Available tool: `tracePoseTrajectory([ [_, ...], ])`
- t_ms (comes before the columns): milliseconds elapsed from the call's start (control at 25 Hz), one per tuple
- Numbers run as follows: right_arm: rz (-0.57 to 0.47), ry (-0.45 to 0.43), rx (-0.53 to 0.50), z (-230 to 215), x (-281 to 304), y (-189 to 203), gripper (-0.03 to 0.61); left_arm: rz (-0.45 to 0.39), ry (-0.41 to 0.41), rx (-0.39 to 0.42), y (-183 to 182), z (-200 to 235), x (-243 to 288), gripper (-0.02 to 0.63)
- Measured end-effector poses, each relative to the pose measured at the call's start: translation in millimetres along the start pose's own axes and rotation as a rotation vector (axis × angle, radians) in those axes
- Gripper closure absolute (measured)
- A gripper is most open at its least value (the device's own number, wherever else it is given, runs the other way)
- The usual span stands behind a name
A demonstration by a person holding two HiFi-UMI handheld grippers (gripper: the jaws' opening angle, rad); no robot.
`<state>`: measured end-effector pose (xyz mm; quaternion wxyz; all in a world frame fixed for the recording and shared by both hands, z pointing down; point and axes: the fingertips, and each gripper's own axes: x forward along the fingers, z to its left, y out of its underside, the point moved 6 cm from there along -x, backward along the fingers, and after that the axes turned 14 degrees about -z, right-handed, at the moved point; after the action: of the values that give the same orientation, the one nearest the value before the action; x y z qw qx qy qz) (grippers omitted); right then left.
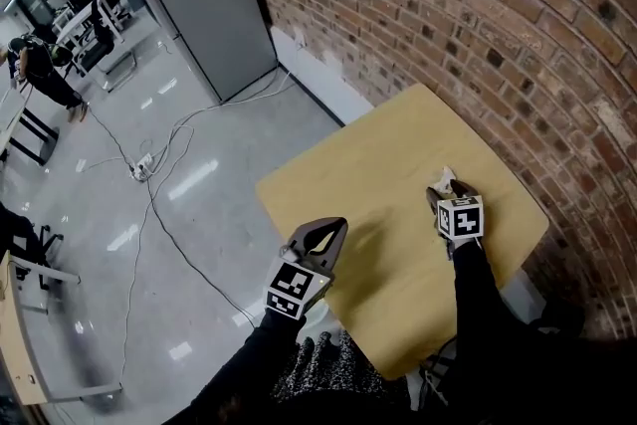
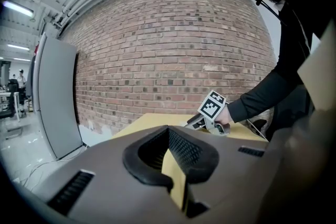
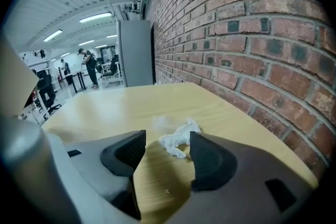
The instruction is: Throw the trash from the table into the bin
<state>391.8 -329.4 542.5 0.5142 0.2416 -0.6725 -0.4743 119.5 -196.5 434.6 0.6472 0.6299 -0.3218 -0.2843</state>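
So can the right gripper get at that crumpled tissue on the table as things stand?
Probably yes. The right gripper has its jaws apart, and the crumpled tissue lies on the table just ahead, its near end between their tips. Nothing blocks it.

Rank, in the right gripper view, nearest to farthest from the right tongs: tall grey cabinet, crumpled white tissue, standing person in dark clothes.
1. Crumpled white tissue, on table, just ahead.
2. Tall grey cabinet, beyond the table.
3. Standing person in dark clothes, far left.
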Motion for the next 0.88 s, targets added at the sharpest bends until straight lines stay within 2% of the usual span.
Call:
tracePoseTrajectory([
  [120,0.009,0.028,-0.007,-2,2,1,0.315,0.002,0.005,0.003,0,-1,-1,0.607],
  [160,0.013,0.044,-0.018,-3,2,2,0.348,0.004,0.007,0.005,0,-1,-1,0.607],
  [240,0.022,0.074,-0.058,-7,1,3,0.479,0.009,0.009,0.005,1,-2,-2,0.607],
  [280,0.026,0.077,-0.079,-7,0,4,0.513,0.011,0.008,0.006,2,-2,-2,0.607],
  [440,0.044,0.054,-0.132,-3,1,6,0.538,0.016,0.002,0.004,4,0,-6,0.607],
  [600,0.048,0.072,-0.093,-6,-2,6,0.552,0.009,-0.001,0.001,2,1,-7,0.607],
  [880,-0.023,0.116,-0.073,-12,-18,-10,0.559,-0.017,-0.021,0.006,-5,6,-12,0.607],
])
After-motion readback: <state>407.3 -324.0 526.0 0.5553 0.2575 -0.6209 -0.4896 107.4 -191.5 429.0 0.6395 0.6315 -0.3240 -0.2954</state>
